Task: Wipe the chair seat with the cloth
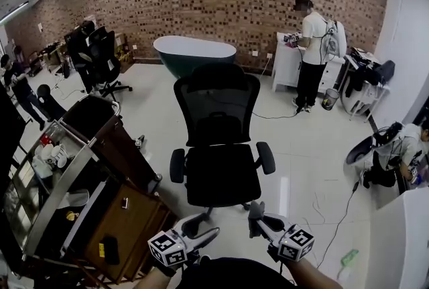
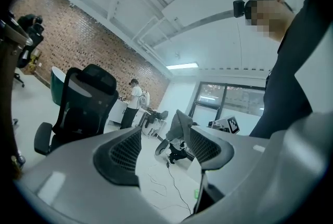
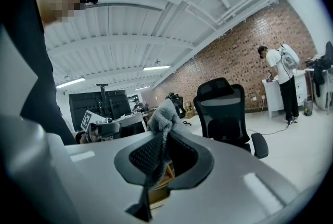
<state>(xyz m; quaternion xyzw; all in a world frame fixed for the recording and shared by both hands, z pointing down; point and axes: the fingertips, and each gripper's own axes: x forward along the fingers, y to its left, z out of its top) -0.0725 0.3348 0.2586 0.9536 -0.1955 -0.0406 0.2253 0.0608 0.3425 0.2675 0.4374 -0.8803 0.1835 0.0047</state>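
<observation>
Grey fuzzy cloth sat pinched in the right gripper, jaws closed on a fold of it; a tuft stood above the jaws and a thin tail hung below them; left gripper had its jaws apart with nothing between them, only floor beyond; in the head view both grippers were at the bottom edge of the frame, right one right of centre, and the cloth itself was hard to pick out there; chair seat was dead centre of that view, black, just above the grippers, cloth near its front edge but not touching; my read on handling: cloth looked light, soft and limp, so it would likely bunch and drag rather than lie flat; the narrow pinch on one fold left little face to wipe with, so pressing the tuft side down flat seemed the better bet; grip looked secure enough for a light thing, low slip risk; seat looked padded and slightly giving, not fragile; the chair was an office type that looked free to turn, so a firm wipe could shift it; free left gripper could steady an armrest if needed.
</observation>
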